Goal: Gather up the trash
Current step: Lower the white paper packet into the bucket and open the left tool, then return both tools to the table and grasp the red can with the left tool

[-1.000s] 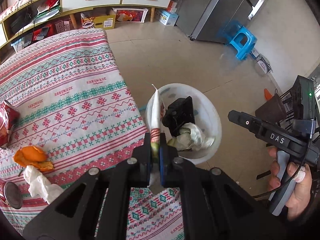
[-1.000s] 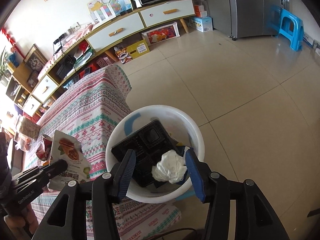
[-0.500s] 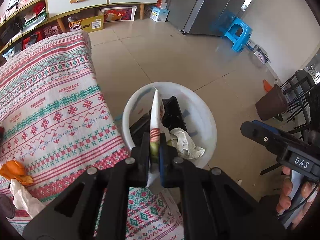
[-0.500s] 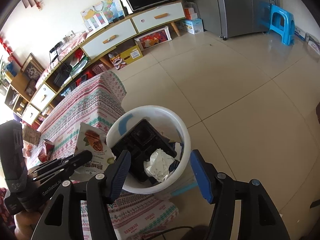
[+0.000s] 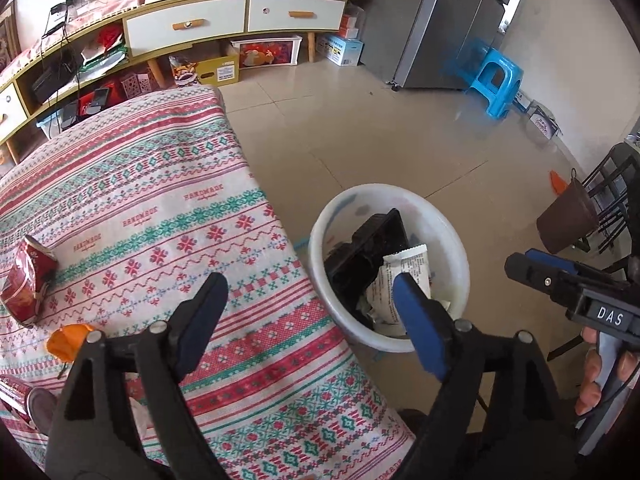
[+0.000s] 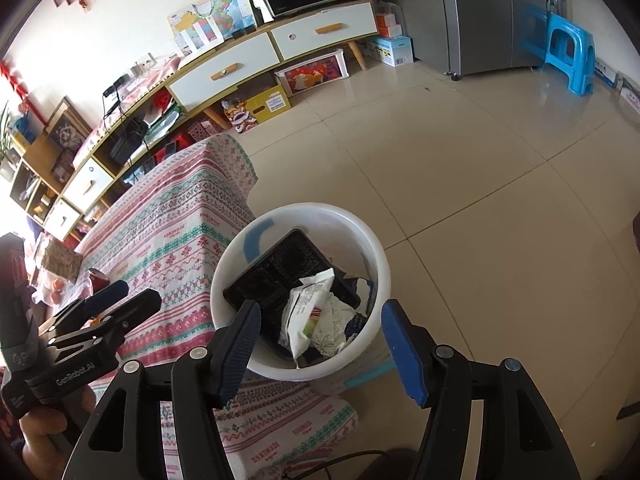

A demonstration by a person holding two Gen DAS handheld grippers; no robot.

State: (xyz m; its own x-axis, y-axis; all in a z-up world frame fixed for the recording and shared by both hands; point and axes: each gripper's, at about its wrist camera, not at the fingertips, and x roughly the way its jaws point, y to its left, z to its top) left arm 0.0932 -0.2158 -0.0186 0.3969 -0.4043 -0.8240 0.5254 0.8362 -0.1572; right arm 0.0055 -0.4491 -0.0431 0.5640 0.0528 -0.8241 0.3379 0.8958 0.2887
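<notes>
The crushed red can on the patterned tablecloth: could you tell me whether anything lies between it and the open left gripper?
Nothing visible does. The crushed red can lies on bare patterned tablecloth, up-left of the left gripper, whose jaws are opening with nothing between them. An orange peel lies nearer, below that line.

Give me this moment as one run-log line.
left gripper: opening, empty | right gripper: opening, empty | snack wrapper: in white bin | red packet: on tablecloth

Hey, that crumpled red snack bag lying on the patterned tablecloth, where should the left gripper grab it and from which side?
Probably the crumpled red snack bag's raised upper end, from above. It lies flat on the patterned tablecloth, so that puckered end offers a fold to pinch. The left gripper is opening with nothing between its fingers.
</notes>
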